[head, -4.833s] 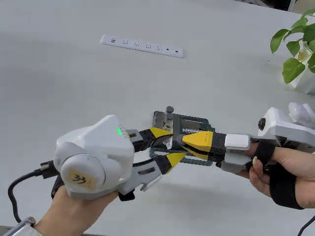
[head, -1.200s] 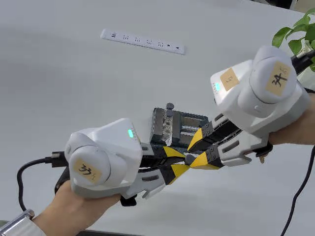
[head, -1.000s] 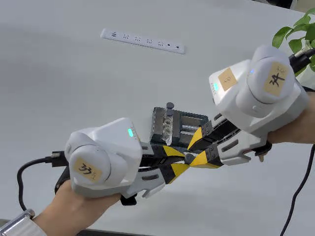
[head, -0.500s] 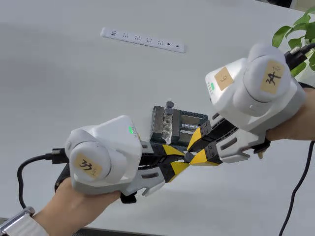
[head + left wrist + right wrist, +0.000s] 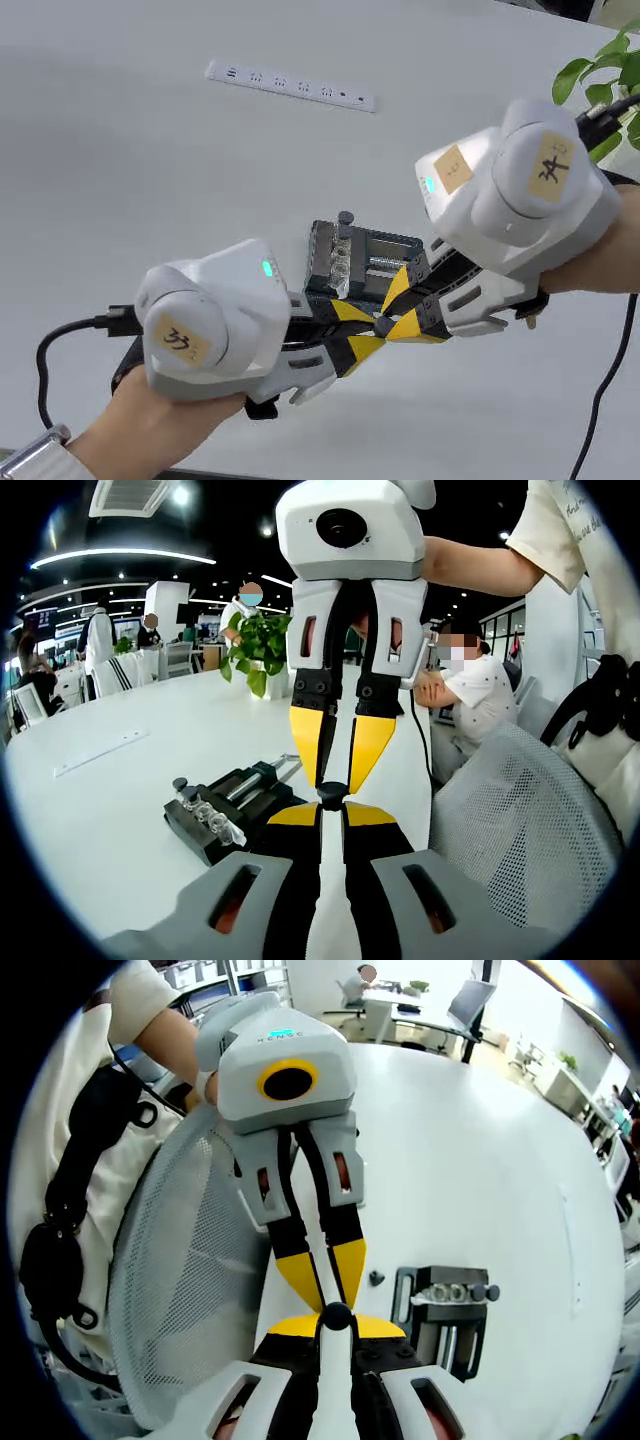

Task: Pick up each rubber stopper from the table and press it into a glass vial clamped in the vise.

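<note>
Since the earliest picture the right gripper [image 5: 392, 318] has risen from its low, flat position beside the vise [image 5: 385, 248]. It now comes down from the upper right, and the left gripper [image 5: 368, 328] has drawn back a little toward the person, so the two meet tip to tip just in front of the vise. At the meeting point sits the rubber stopper [image 5: 380, 322], a small, dark, rounded piece with a matt surface. Each pair of jaws is drawn almost together on it, the yellow tips of both touching it. Which pair truly carries it cannot be told. A second stopper [image 5: 377, 1278], also dark and slightly conical, stands on the table [image 5: 150, 180] just beside the vise. The vise is of dark grey metal with a threaded screw, and it clamps a short row of clear glass vials [image 5: 342, 265] standing upright. The grippers have smooth white plastic shells and black jaws with yellow pads. A black cable [image 5: 60, 340] runs from the left one. The table is plain, white and matt. A white power strip [image 5: 290, 85] lies far back on it, and a green leafy plant [image 5: 600, 70] is at the right edge. A grey mesh chair [image 5: 180, 1290] is at the table's near edge, and the room behind is an open office with ceiling lights.
</note>
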`<action>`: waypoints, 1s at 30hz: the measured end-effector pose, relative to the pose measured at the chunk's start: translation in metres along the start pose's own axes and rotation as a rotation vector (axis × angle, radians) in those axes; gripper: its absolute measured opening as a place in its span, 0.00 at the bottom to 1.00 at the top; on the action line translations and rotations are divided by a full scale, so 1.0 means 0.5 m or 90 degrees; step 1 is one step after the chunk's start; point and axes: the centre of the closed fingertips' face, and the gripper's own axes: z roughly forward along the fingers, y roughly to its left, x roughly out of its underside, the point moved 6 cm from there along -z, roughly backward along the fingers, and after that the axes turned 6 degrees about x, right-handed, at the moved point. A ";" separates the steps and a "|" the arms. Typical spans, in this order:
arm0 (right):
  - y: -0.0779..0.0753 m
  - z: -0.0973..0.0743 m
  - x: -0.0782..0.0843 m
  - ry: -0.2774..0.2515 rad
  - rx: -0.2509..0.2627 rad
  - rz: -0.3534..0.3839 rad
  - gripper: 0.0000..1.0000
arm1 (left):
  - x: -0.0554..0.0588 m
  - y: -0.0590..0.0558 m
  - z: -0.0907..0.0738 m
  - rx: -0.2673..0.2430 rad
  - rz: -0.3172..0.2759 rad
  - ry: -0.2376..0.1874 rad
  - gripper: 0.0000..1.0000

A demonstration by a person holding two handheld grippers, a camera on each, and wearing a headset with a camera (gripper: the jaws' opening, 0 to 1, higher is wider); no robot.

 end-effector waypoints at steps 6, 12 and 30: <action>0.001 0.001 0.001 0.006 -0.005 -0.003 0.06 | 0.001 -0.001 0.002 0.002 -0.002 0.002 0.03; 0.000 0.001 0.003 0.010 -0.010 0.009 0.07 | 0.003 -0.001 0.005 0.000 0.001 0.001 0.03; 0.002 0.002 -0.001 0.009 -0.007 0.045 0.08 | 0.008 0.000 0.004 -0.012 0.010 0.006 0.03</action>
